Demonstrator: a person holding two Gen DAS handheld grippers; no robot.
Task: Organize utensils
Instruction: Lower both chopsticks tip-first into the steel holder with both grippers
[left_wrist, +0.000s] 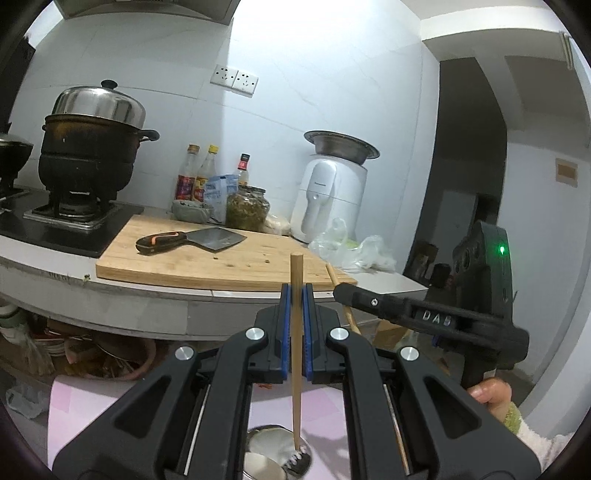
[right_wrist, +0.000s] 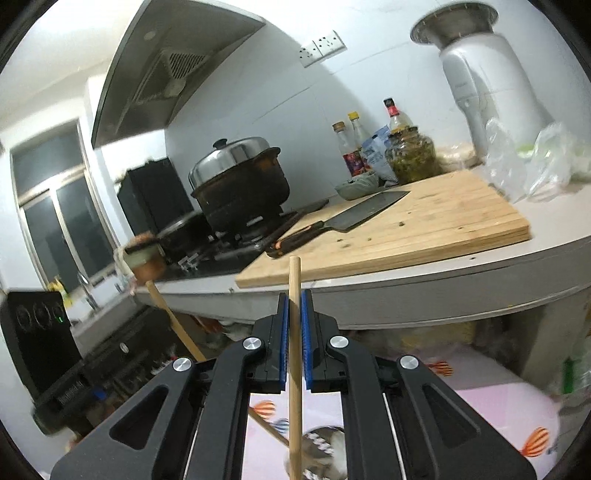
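Left wrist view: left tongs (left_wrist: 296, 295) clamp a wooden-handled ladle (left_wrist: 296, 354), bowl hanging below; right tongs (right_wrist: 294, 306) clamp another wooden handle (right_wrist: 294, 350). Risk: thin round handles may pivot or strike the surface (right_wrist: 424, 288) edge ahead.

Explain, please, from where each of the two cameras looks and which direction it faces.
Left wrist: sits on the left tongs, shut on a wooden stick, facing the counter with the cutting board and cleaver; the right tongs and a hand show at right.
Right wrist: sits on the right tongs, shut on another wooden stick, facing the same counter from further right; the left tongs' black housing shows at left.
Shared: board, cleaver, lidded pot, bottles, white appliance.
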